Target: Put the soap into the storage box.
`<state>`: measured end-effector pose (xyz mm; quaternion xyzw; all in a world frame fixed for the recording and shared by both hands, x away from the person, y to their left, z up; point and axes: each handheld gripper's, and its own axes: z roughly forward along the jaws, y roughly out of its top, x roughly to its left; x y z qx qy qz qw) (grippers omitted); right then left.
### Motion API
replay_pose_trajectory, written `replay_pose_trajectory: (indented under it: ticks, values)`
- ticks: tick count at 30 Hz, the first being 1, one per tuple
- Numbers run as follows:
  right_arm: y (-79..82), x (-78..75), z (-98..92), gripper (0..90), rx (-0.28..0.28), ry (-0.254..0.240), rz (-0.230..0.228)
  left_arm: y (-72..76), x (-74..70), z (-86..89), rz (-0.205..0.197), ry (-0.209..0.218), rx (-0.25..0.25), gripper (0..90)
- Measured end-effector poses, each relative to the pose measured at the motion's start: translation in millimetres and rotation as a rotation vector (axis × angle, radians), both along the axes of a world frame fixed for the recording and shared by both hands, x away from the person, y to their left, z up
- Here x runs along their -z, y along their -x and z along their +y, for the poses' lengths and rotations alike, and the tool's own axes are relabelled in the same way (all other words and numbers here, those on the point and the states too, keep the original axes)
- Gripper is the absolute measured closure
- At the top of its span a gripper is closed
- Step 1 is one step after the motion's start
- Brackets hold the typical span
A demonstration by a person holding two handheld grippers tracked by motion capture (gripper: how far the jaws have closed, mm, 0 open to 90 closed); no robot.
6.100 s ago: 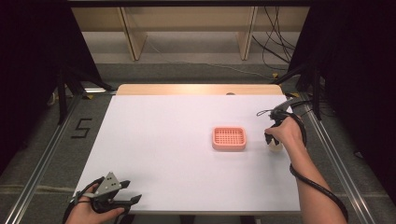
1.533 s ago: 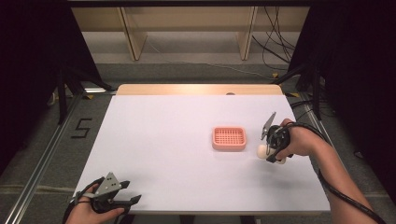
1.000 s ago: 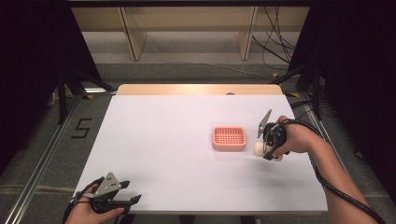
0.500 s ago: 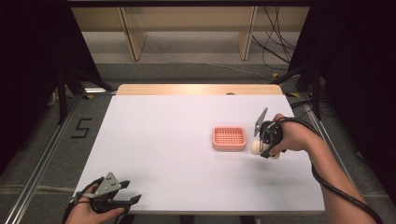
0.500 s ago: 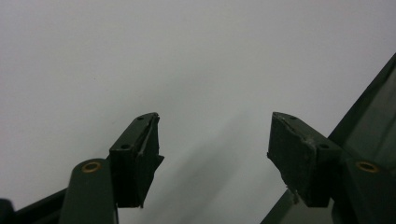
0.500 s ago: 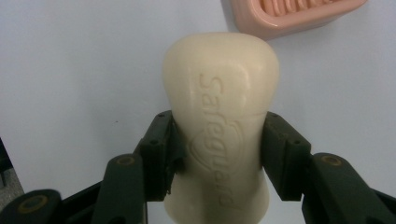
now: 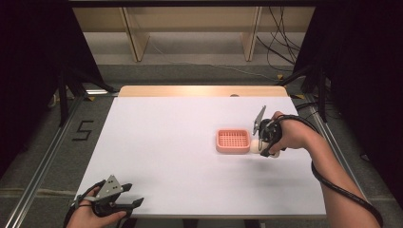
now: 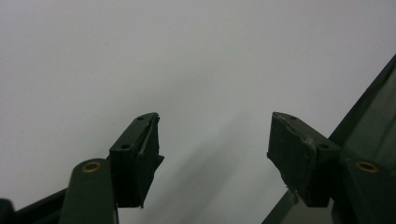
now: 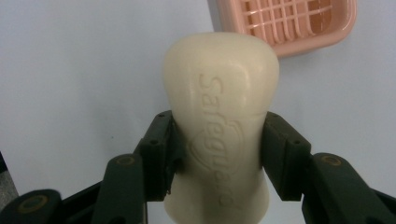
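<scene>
A cream bar of soap (image 9: 219,126) with raised lettering is clamped at its waist between the jaws of my right gripper (image 9: 217,149). In the high view that gripper (image 7: 264,140) hovers just right of a pink slatted soap dish (image 7: 233,140), with the soap (image 7: 255,145) pointing toward the dish. The dish (image 9: 285,23) lies ahead and slightly right of the soap in the right gripper view. My left gripper (image 7: 124,203) rests at the table's near left edge, and its jaws (image 8: 212,154) stand wide apart over bare white table.
The white table (image 7: 171,142) has a wooden strip along its far edge. Metal rails run down both sides, and a "5" mark (image 7: 81,130) is on the floor at left. Cables (image 7: 280,42) lie on the floor beyond the table.
My right gripper has carried the soap leftward from the table's right edge toward the soap dish. The left gripper has not moved.
</scene>
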<state>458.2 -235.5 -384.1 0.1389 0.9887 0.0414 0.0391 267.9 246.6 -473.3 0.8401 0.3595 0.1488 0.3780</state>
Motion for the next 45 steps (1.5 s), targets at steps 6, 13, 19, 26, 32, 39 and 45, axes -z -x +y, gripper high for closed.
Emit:
replay_pose_trajectory:
  ticks: [6,13,19,26,32,39,45]
  values:
    - [-1.0,-0.4,6.0,50.6,0.007,0.003,-0.002,-0.6,-0.4,0.6,-0.006,-0.006,0.009,33.4]
    - [-3.9,-1.2,9.6,50.6,-0.021,0.003,-0.007,-0.4,-0.4,0.2,-0.006,-0.006,0.006,33.5]
    - [-4.1,-2.3,11.5,50.6,-0.007,0.010,-0.012,0.0,0.7,-1.0,-0.006,-0.008,-0.013,33.5]
    - [-5.5,-0.8,13.0,50.6,-0.006,0.007,-0.015,0.6,-0.1,-0.8,0.001,0.004,-0.010,33.6]
    - [-8.2,-1.7,14.9,50.6,-0.019,0.007,-0.016,0.8,-0.9,-0.7,0.002,0.013,-0.007,33.7]
    - [-11.5,-3.0,23.1,50.6,-0.037,0.014,-0.019,0.8,-0.4,-0.9,-0.014,0.008,-0.016,33.7]
    - [-14.1,-4.4,29.1,50.6,-0.047,0.016,-0.022,0.4,-2.5,0.6,-0.019,-0.003,0.003,33.7]
